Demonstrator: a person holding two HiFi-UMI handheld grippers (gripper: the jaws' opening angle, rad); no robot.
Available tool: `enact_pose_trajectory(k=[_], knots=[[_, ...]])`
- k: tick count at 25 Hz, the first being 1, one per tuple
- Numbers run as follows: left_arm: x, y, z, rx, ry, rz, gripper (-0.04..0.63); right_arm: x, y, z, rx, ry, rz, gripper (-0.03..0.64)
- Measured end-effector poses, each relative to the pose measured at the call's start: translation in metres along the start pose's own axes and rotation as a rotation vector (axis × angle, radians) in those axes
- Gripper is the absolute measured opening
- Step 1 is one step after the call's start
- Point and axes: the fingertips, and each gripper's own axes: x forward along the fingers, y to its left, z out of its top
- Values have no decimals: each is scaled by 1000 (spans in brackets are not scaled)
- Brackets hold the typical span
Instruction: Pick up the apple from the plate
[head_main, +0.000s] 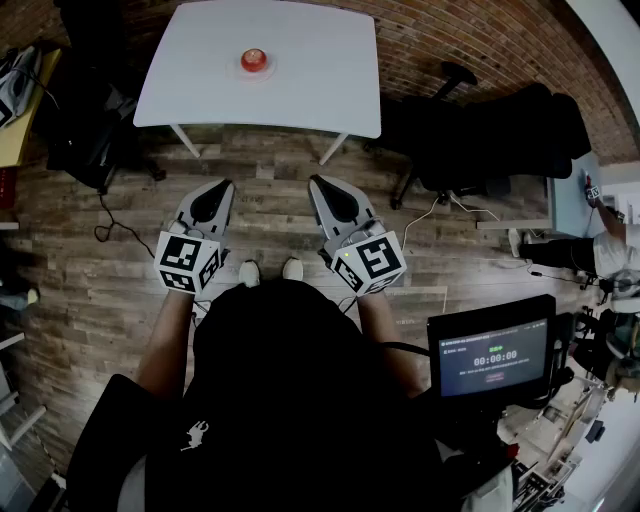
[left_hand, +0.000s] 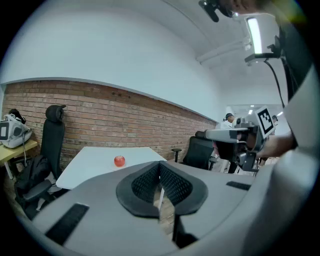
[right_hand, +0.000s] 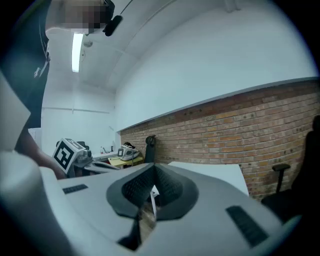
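A red apple (head_main: 254, 59) sits on a small white plate (head_main: 268, 71) near the far middle of a white table (head_main: 320, 90). In the left gripper view the apple (left_hand: 119, 161) shows small and distant on the table (left_hand: 95, 167). Both grippers hang well short of the table, over the wooden floor in front of the person. My left gripper (head_main: 211, 194) is shut with nothing in it, its jaws meeting in the left gripper view (left_hand: 160, 181). My right gripper (head_main: 333, 193) is shut and empty too, jaws closed in the right gripper view (right_hand: 151, 186).
A black office chair (head_main: 480, 130) stands right of the table, another dark chair (head_main: 85, 140) at its left. A cable (head_main: 110, 228) trails on the floor. A screen on a stand (head_main: 490, 358) is at my right. A brick wall (left_hand: 100, 117) runs behind the table.
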Motion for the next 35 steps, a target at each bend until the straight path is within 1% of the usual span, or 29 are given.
enact_pose_trajectory(k=[6, 12, 21, 29, 31, 35], knots=[[-4, 6, 1, -9, 0, -9, 6, 0, 3, 4, 28, -21, -15, 5], [-7, 14, 0, 8, 5, -25, 6, 5, 8, 3, 48, -25, -35, 5], [-26, 36, -9, 1, 8, -53, 6, 17, 34, -6, 54, -16, -54, 5], [-44, 52, -17, -4, 6, -47, 6, 25, 55, -12, 51, 2, -48, 5], [-42, 56, -18, -10, 7, -42, 6, 31, 54, -12, 50, 5, -42, 5], [-19, 68, -25, -28, 25, -33, 6, 49, 33, -18, 59, 17, -35, 5]])
